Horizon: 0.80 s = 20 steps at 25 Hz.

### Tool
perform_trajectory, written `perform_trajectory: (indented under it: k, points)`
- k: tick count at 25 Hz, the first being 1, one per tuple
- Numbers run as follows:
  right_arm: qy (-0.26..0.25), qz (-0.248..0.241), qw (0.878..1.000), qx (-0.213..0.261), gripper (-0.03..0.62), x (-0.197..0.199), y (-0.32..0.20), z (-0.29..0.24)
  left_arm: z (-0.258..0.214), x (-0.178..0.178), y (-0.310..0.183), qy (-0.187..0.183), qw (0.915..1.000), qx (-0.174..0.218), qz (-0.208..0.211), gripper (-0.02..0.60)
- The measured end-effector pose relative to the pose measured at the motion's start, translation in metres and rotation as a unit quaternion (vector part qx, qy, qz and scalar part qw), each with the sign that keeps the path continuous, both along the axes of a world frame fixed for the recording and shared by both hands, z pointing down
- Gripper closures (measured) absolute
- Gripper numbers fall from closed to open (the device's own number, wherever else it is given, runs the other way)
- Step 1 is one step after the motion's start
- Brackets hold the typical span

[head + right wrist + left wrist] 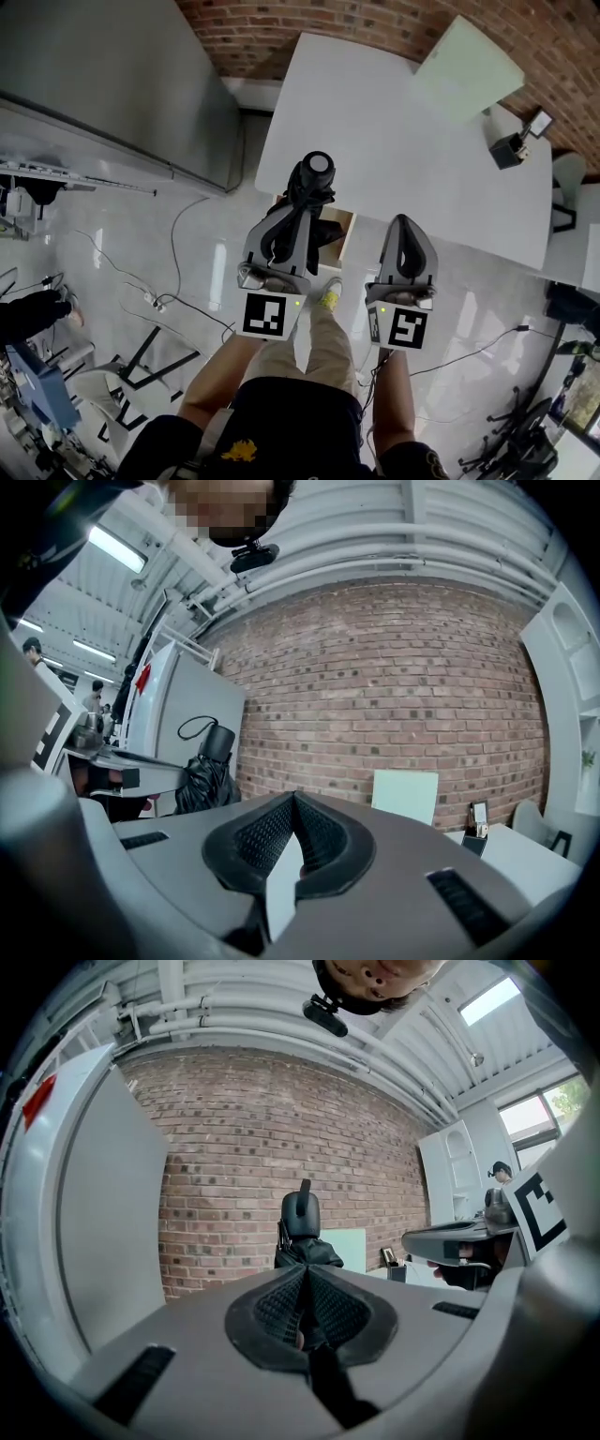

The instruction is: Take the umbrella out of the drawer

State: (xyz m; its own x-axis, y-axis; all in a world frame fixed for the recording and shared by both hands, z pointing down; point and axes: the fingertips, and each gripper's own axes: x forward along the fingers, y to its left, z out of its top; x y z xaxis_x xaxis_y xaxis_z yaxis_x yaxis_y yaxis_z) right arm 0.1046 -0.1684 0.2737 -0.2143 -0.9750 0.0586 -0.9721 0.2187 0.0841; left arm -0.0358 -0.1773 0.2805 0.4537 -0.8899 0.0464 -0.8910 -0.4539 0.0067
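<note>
A black folded umbrella (312, 184) is clamped in my left gripper (298, 214), which is shut on its bunched fabric. The round handle end points away from me, above the white table (412, 150). In the left gripper view the umbrella (302, 1232) stands up just past the closed jaw tips of the left gripper (305, 1274). Under the table's near edge, the open drawer (336, 236) shows its wooden inside below the gripper. My right gripper (404, 230) is held beside it, shut, with nothing in it. The right gripper view shows the umbrella (208, 771) off to the left.
A white panel (466, 70) and a small black stand (512, 148) sit on the table's far right. A brick wall (309, 23) runs behind the table. A grey cabinet (112, 84) stands at the left, cables (169, 300) lie on the floor, and chairs are at the lower right.
</note>
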Motion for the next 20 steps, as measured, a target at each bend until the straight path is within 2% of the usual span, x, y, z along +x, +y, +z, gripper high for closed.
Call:
perform_trajectory:
  k: [9,16,20]
  points:
    - [0.007,0.018,1.000,-0.001,0.568,0.007,0.014,-0.041,-0.058,-0.006,0.006,0.000,0.9999,0.012,0.005,0.561]
    - [0.011,0.031,0.999,-0.016,0.568,0.015,0.021,-0.053,-0.065,-0.003,0.013,-0.031,0.9987,0.032,0.027,0.561]
    - [0.011,0.040,0.999,-0.008,0.568,0.024,0.025,-0.060,-0.068,-0.003,0.014,-0.042,0.9981,0.033,0.030,0.561]
